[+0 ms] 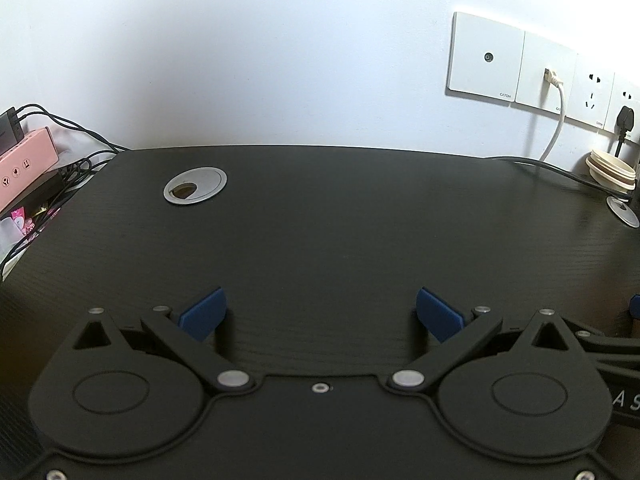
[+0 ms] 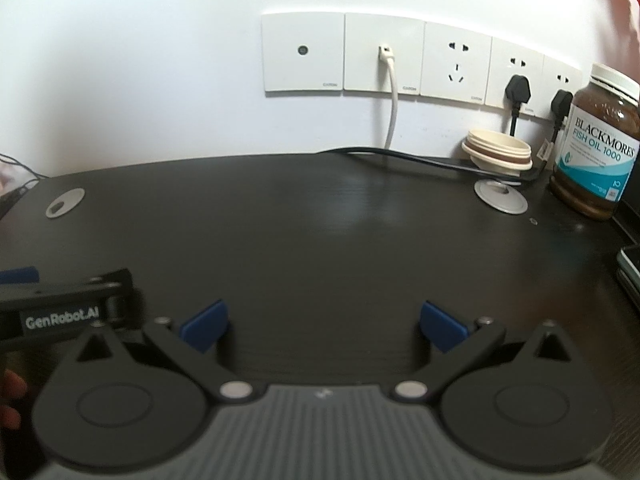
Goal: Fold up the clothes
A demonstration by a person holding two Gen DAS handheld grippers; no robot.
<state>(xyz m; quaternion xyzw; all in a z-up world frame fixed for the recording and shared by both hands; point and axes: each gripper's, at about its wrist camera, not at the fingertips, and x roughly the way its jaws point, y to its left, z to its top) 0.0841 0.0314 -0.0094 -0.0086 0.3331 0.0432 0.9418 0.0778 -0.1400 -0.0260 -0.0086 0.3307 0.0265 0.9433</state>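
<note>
In the left wrist view, the left gripper [image 1: 320,314] is held above the dark table [image 1: 320,220], its blue fingers spread apart. In the right wrist view, the right gripper [image 2: 323,326] is likewise spread wide, nothing between. Clothing cannot be seen.

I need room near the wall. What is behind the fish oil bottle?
Behind the fish oil bottle a black plug sits in a wall socket, and its cord drops down behind the bottle. Where that cord leads is hidden.

Home desk [image 2: 320,240], wall sockets [image 2: 456,66] (supplement bottle [image 2: 596,152])
</note>
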